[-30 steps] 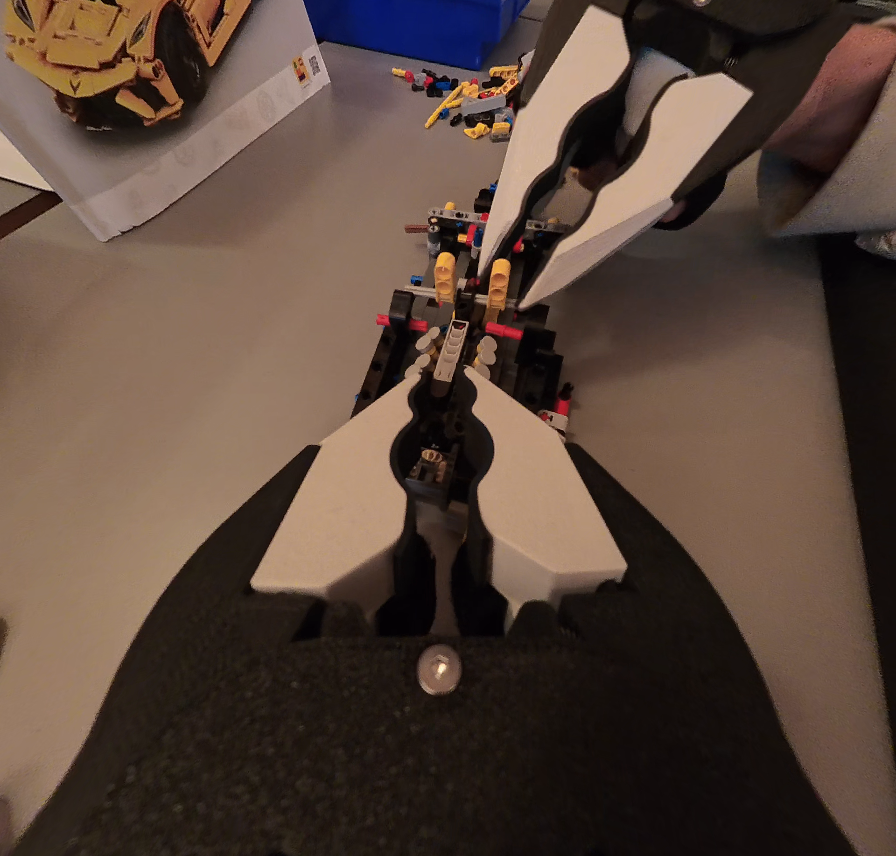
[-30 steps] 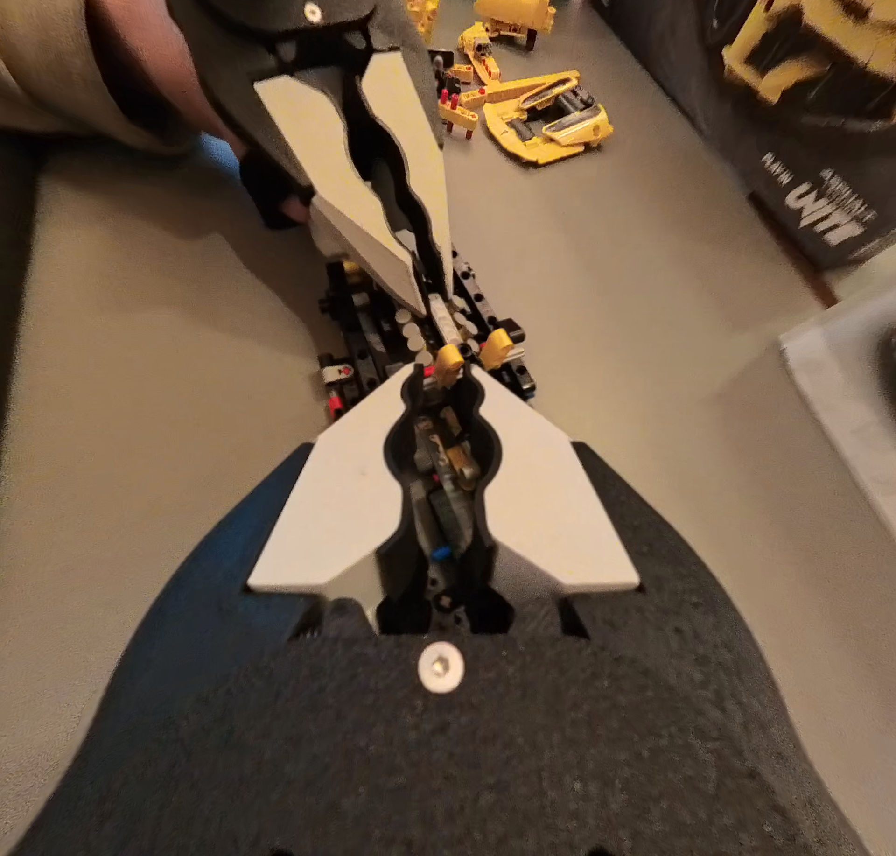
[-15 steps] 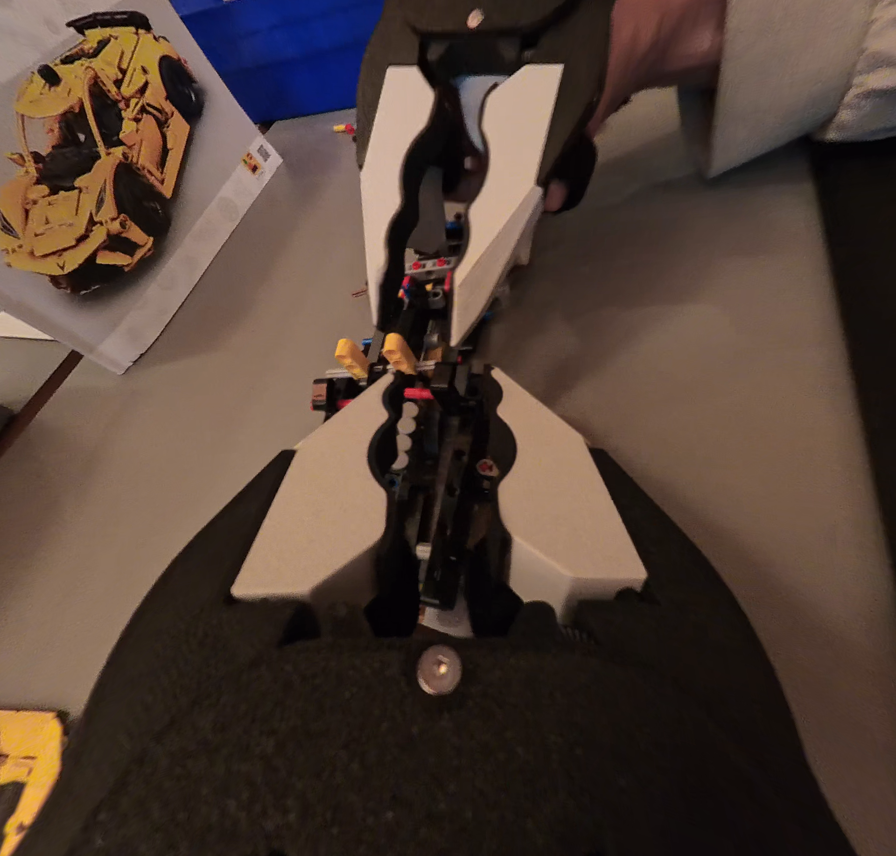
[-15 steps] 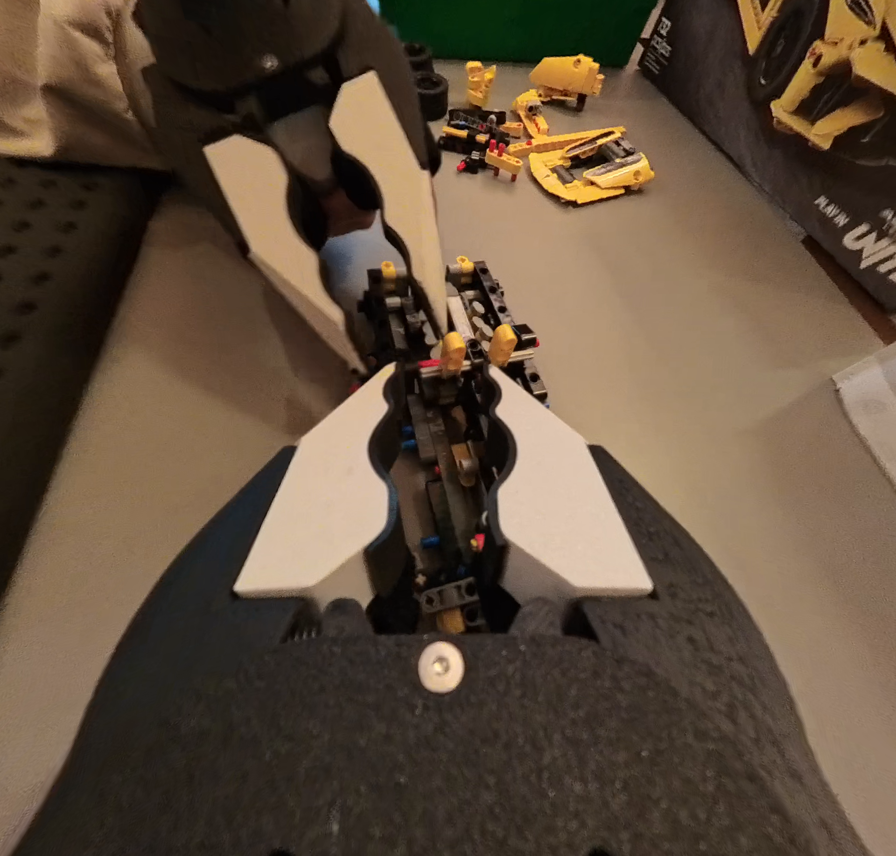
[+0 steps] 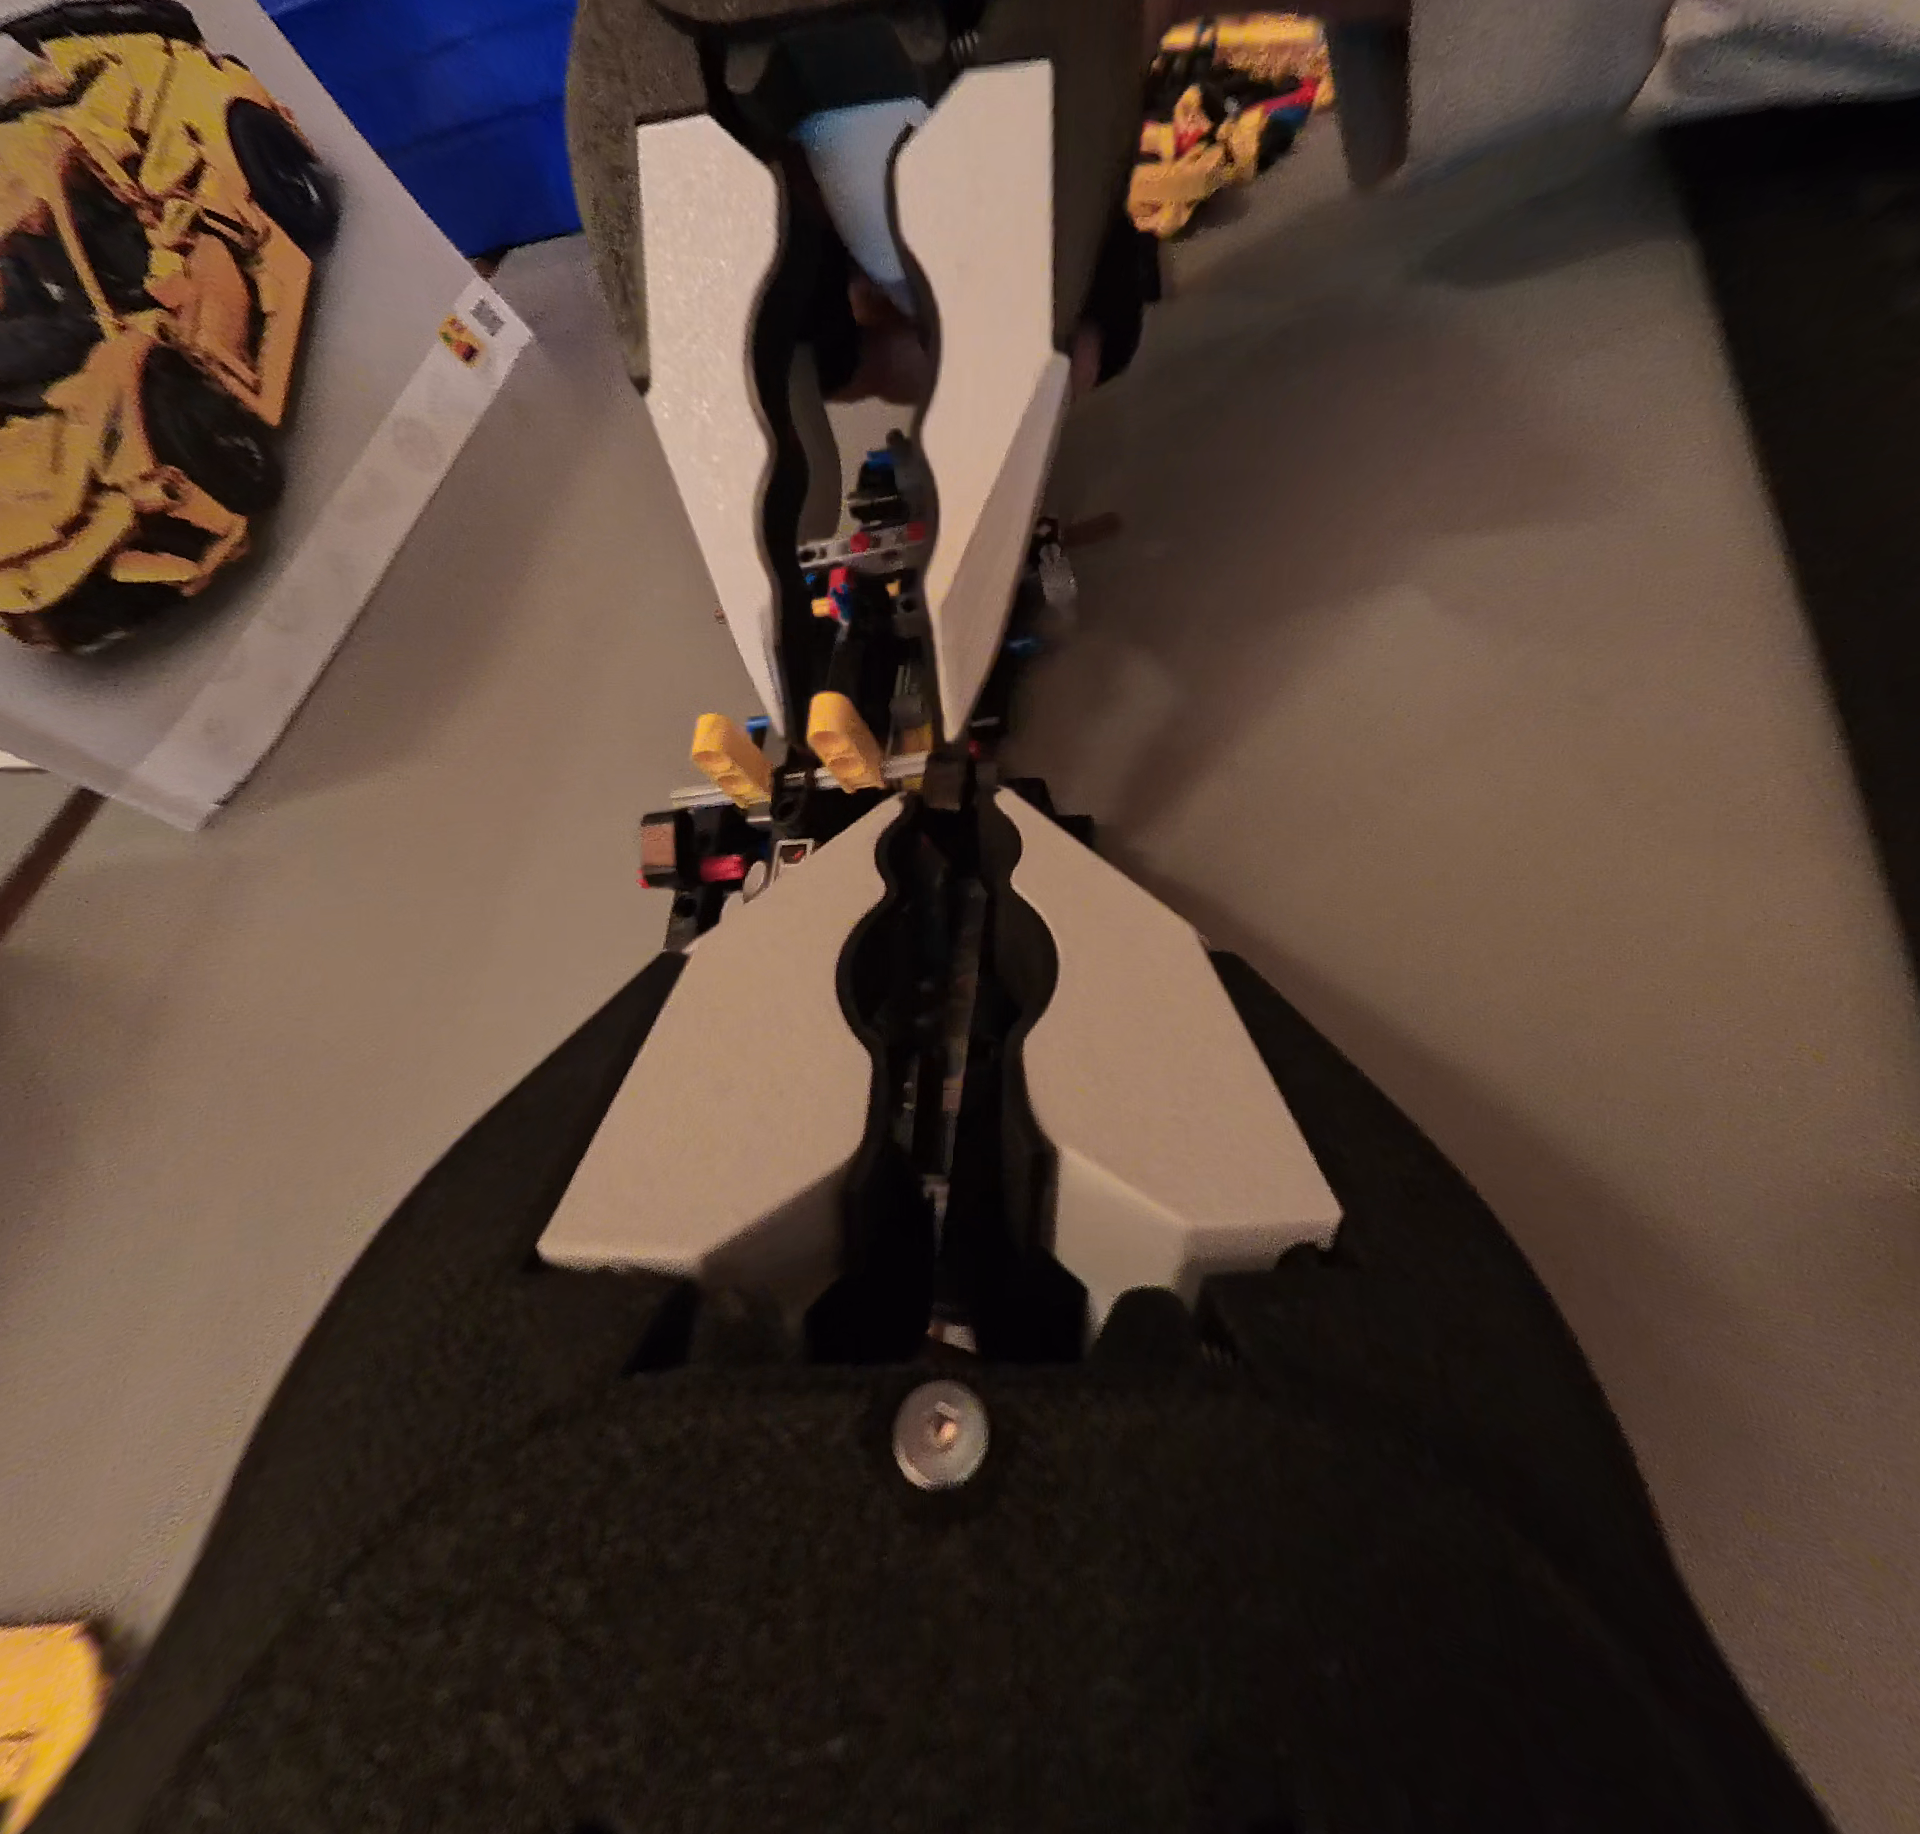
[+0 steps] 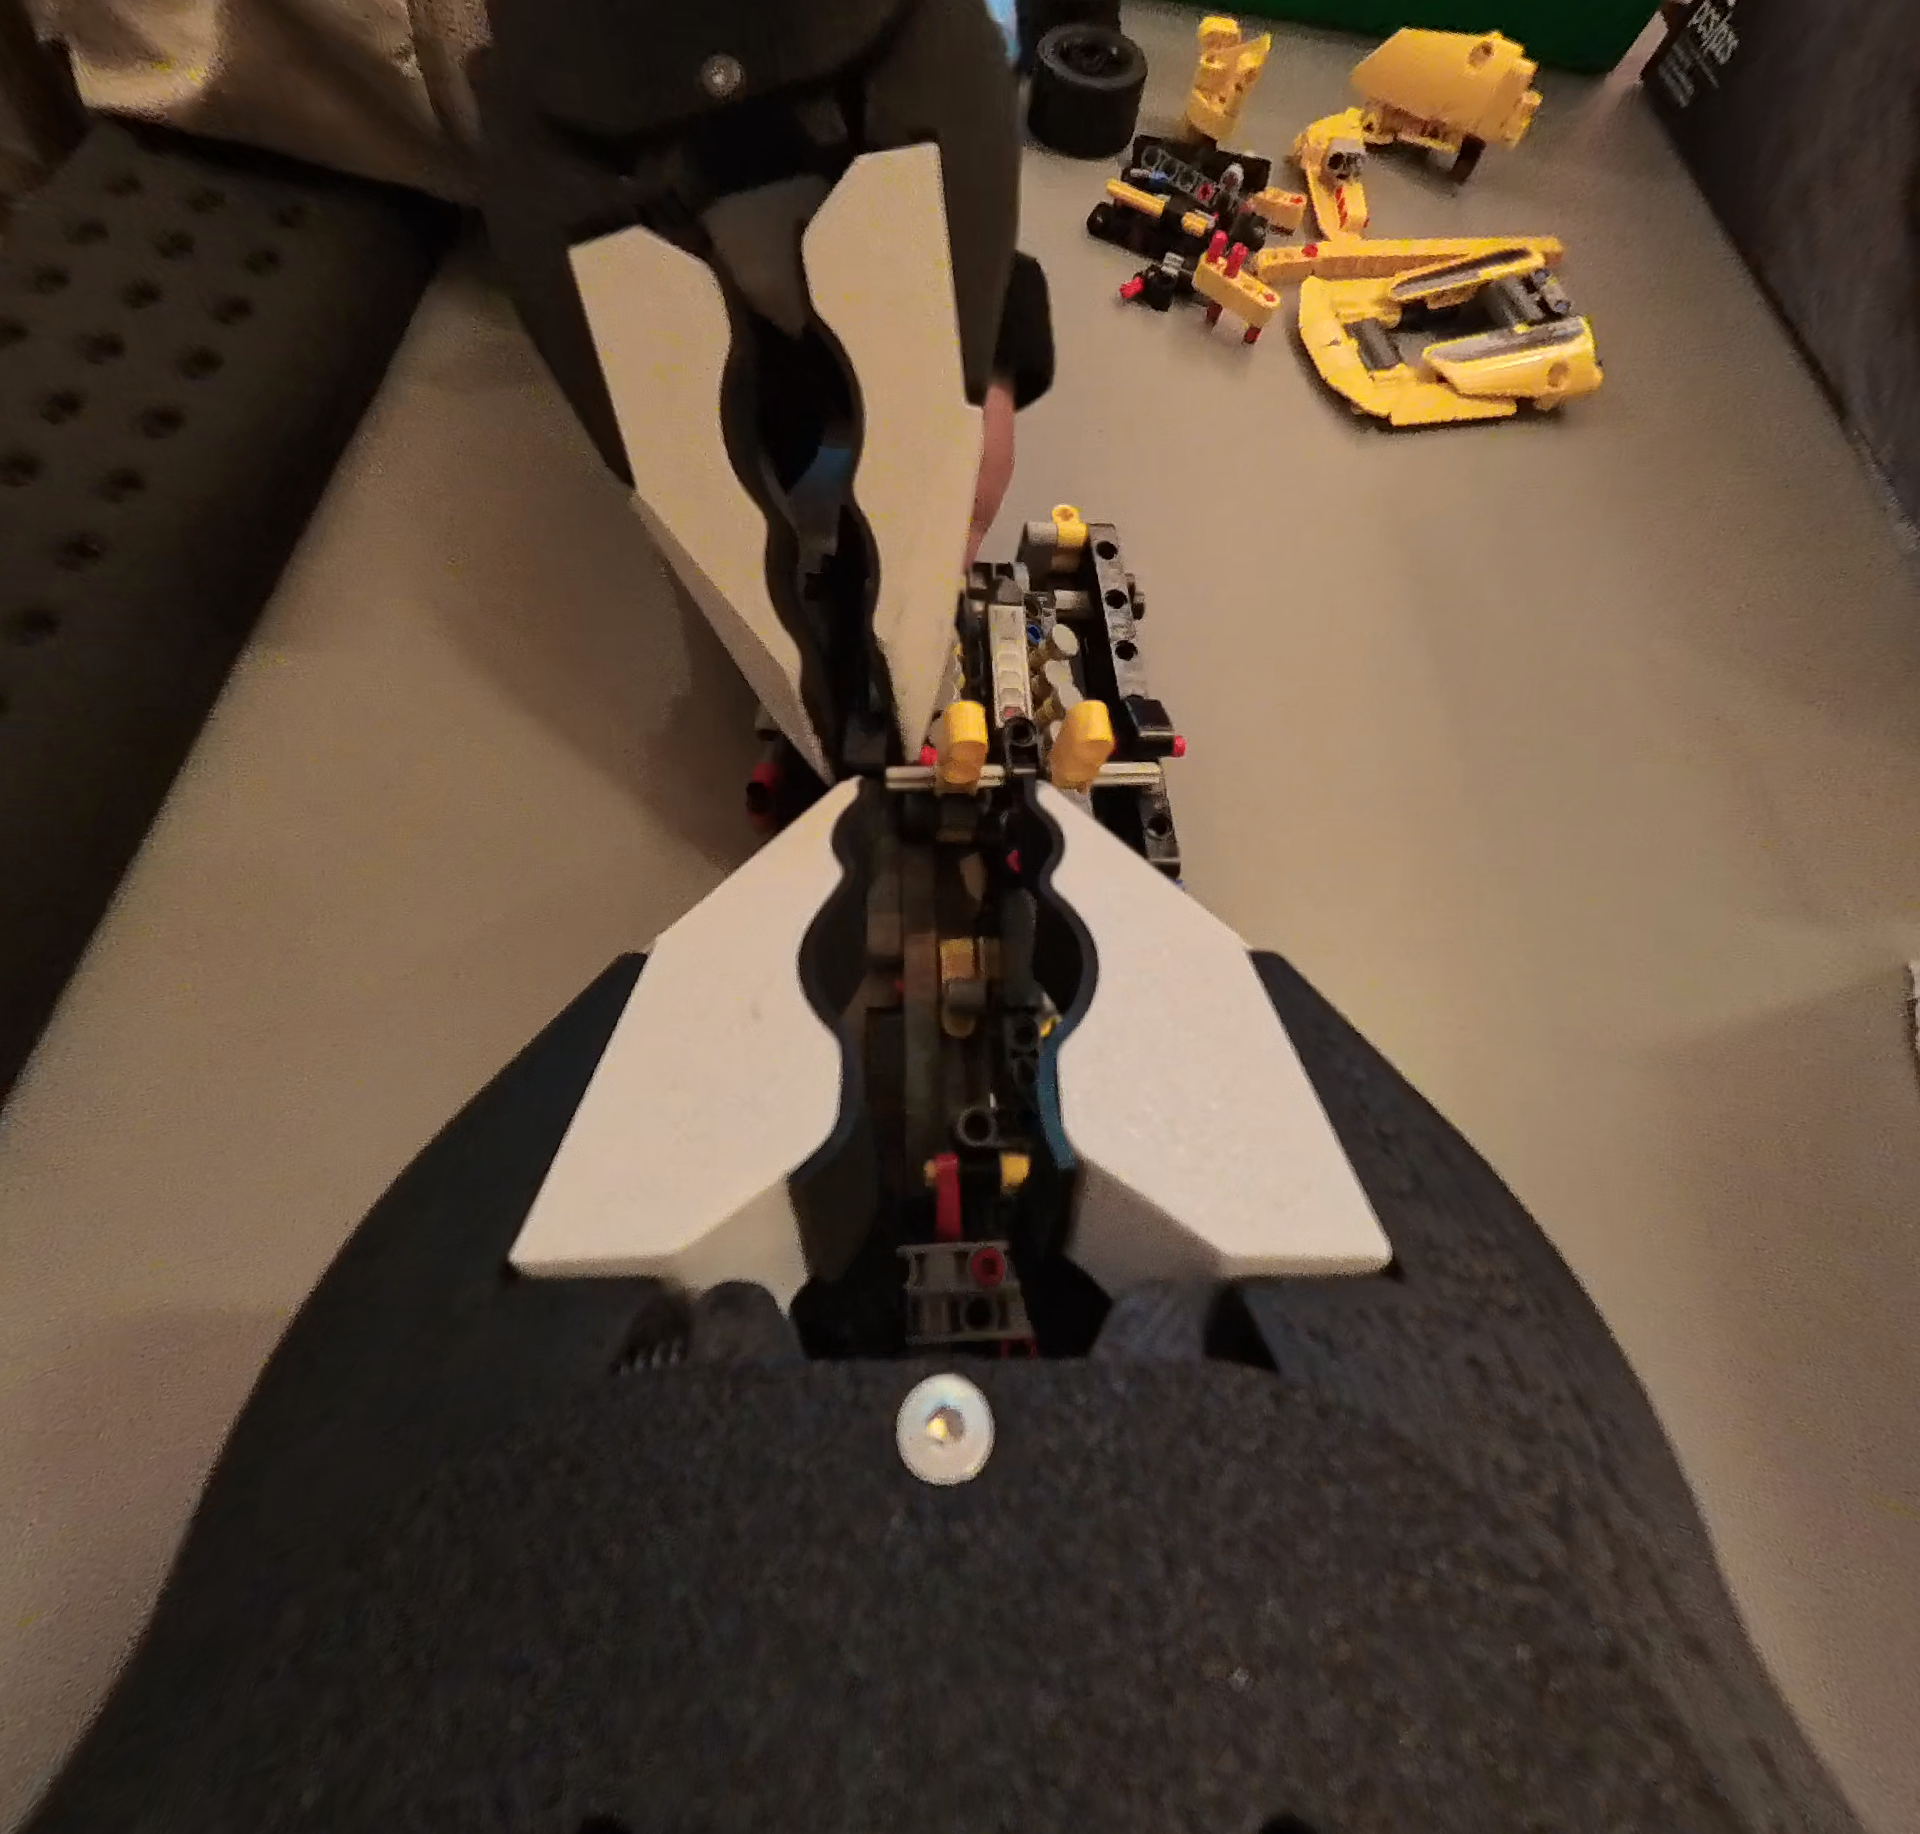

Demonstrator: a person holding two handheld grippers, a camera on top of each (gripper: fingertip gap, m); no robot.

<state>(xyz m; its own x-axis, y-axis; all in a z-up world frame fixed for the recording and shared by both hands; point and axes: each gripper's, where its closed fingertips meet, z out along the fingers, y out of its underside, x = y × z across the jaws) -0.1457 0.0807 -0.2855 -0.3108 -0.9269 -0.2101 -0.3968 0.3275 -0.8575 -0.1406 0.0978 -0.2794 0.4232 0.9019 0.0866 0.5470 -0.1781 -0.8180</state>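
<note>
both grippers have drawn in over the black brick-built car chassis (image 5: 894,641) since half a second ago, and it has turned to lie more nearly along their fingers. the left gripper (image 5: 940,808), in its own wrist view, has its white fingers nearly closed, their tips pinched on a dark part of the chassis frame, with more of the frame running back through the narrow slot between them. facing it tip to tip, the right gripper (image 6: 945,797) is partly open, its jaws straddling the far half of the chassis, whose black beams and red pins fill the gap; whether they press on it cannot be told. 2 yellow connectors (image 6: 961,735) sit on a grey axle (image 6: 1122,772) just where the 2 pairs of tips meet. the chassis lies on a grey tabletop (image 6: 1455,745). well apart from it rest a yellow body panel (image 6: 1444,340), loose yellow parts and 2 black tyres (image 6: 1086,85). on the other side, a set box printed with a yellow car (image 5: 156,330) stands beside a blue bin (image 5: 436,101).
</note>
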